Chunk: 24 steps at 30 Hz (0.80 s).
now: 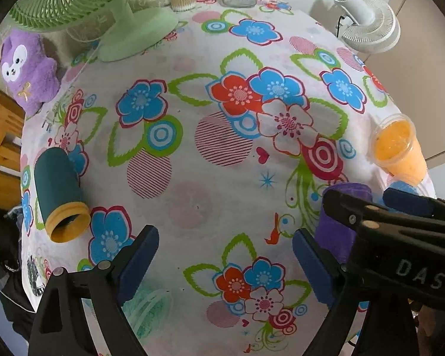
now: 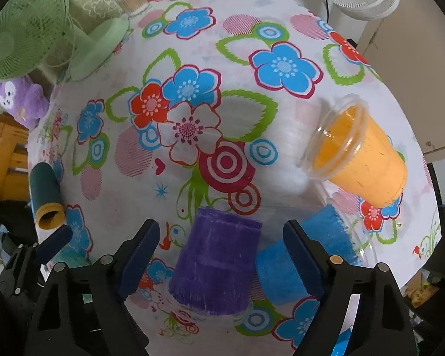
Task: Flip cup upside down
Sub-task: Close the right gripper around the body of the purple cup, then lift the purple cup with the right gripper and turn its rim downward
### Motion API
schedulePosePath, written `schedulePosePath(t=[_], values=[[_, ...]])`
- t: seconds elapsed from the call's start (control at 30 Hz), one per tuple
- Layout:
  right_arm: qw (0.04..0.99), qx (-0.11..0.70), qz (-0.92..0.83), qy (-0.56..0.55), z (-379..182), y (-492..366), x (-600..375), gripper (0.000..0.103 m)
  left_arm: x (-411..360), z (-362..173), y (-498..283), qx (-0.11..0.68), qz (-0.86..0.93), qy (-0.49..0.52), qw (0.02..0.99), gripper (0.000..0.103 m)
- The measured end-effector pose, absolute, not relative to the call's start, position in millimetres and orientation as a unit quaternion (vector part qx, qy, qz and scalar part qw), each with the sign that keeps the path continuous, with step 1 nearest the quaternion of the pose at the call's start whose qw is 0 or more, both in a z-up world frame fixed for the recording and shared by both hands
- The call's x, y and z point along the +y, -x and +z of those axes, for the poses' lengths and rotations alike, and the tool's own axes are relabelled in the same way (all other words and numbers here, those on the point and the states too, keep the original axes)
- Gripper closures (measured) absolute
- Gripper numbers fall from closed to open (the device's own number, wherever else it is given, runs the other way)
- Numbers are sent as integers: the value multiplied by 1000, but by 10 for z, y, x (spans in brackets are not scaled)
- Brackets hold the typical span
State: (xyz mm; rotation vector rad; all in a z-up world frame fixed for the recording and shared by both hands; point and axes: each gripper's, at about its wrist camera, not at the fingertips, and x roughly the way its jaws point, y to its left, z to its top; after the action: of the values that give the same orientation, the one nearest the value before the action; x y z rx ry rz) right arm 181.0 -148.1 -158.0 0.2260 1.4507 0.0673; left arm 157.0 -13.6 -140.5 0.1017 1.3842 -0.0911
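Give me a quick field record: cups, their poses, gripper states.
purple cup: upside down, between the right gripper's open fingers, not clamped
blue cup: on its side, beside purple cup
orange cup: on its side, mouth toward table centre
green cup: on its side, yellow rim toward camera
left gripper: open, holds nothing
table: floral cloth

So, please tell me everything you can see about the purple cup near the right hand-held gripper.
The purple cup stands upside down on the flowered tablecloth, its wide mouth down and its narrower base up. It looks like clear plastic with a purple, brushed-looking colouring; a clear rim shows at the bottom. It sits between the open fingers of the right hand-held gripper, which do not appear to touch it. A blue cup lies on its side close to its right; whether they touch is unclear.
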Motion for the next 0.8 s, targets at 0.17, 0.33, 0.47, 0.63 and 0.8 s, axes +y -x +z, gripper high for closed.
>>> schedulePosePath(t=[0.17, 0.33, 0.47, 0.63, 0.8], values=[[716, 690, 33, -103, -1765, -1849, -1394, 31, -125, -1447, -1600, 643, -39, -42, 763, 10], [711, 695, 36, -97, -1846, -1870, -1351, 44, -133, -1522, -1612, 651, -36, -49, 757, 10], [720, 686, 49, -90, -1817, -1868, -1311, 46, -116, -1543, -1617, 653, -32, -45, 755, 10], [735, 670, 64, -78, -1713, -1864, -1258, 46, -79, -1491, -1578, 651, -29, -38, 758, 10], [755, 647, 87, -63, -1499, -1803, -1234, 46, -31, -1342, -1489, 643, -17, -23, 766, 10]])
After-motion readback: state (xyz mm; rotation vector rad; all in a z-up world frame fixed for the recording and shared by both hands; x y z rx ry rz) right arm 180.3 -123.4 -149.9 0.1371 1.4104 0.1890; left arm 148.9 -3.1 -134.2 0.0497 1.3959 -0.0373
